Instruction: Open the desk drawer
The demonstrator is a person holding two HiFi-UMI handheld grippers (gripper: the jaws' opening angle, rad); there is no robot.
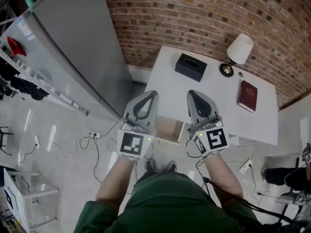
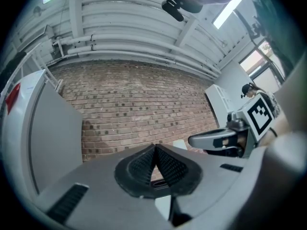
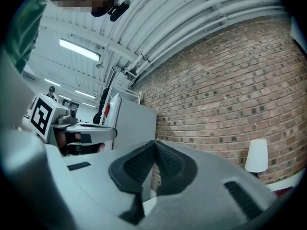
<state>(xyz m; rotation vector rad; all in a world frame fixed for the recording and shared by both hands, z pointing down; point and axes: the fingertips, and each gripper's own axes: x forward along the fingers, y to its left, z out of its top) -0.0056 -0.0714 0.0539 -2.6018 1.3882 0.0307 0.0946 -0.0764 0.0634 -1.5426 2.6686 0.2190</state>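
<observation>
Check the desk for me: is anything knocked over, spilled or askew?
Nothing stands out. On the white desk the black tissue box, the table lamp and the red book sit apart, the lamp upright. The drawer at the near edge looks pulled open. The left tongs and right tongs are shut, empty.

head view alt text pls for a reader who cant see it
A person in a green top holds a left gripper and right gripper, both shut, side by side above a white desk whose drawer looks pulled open. On the desk sit a black tissue box, a lamp and a red book.
</observation>
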